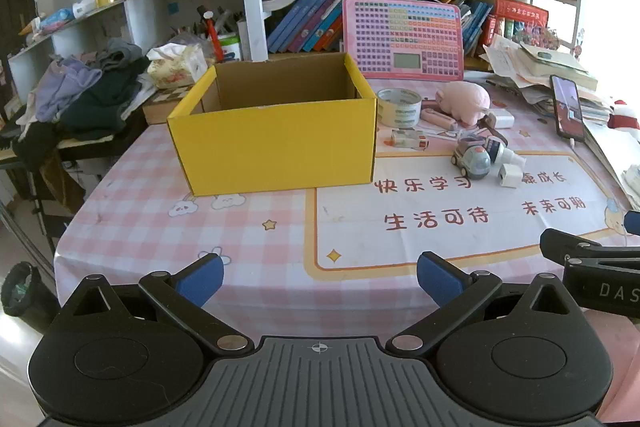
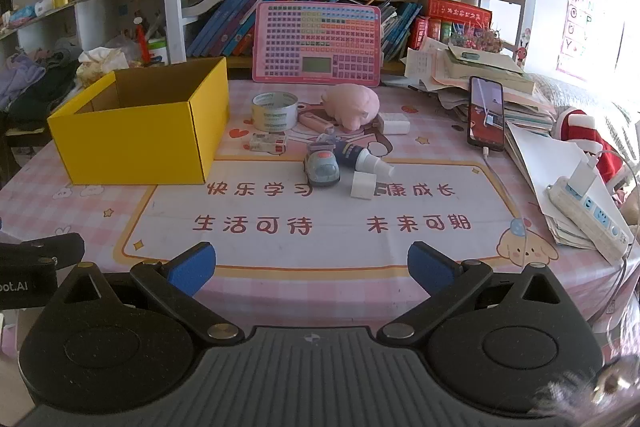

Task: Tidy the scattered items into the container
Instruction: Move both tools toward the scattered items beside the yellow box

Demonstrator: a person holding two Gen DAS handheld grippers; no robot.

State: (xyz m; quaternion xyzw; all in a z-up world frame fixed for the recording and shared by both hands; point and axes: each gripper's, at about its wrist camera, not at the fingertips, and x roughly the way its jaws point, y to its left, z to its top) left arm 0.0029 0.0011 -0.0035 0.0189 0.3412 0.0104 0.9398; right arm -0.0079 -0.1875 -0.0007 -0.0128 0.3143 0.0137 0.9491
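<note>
Both tongs, left (image 1: 320, 277) and right (image 2: 312, 267), gape empty, well short of the yellow box (image 1: 276, 139).

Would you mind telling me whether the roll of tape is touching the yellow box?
Apart. The right wrist view shows a strip of pink tablecloth between the roll of tape and the yellow box.

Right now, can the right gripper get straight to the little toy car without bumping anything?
Probably yes. The right gripper is open, and only bare mat lies between it and the toy car. The spray bottle and white cube crowd the car's right side, so a nudge there is possible.
</note>
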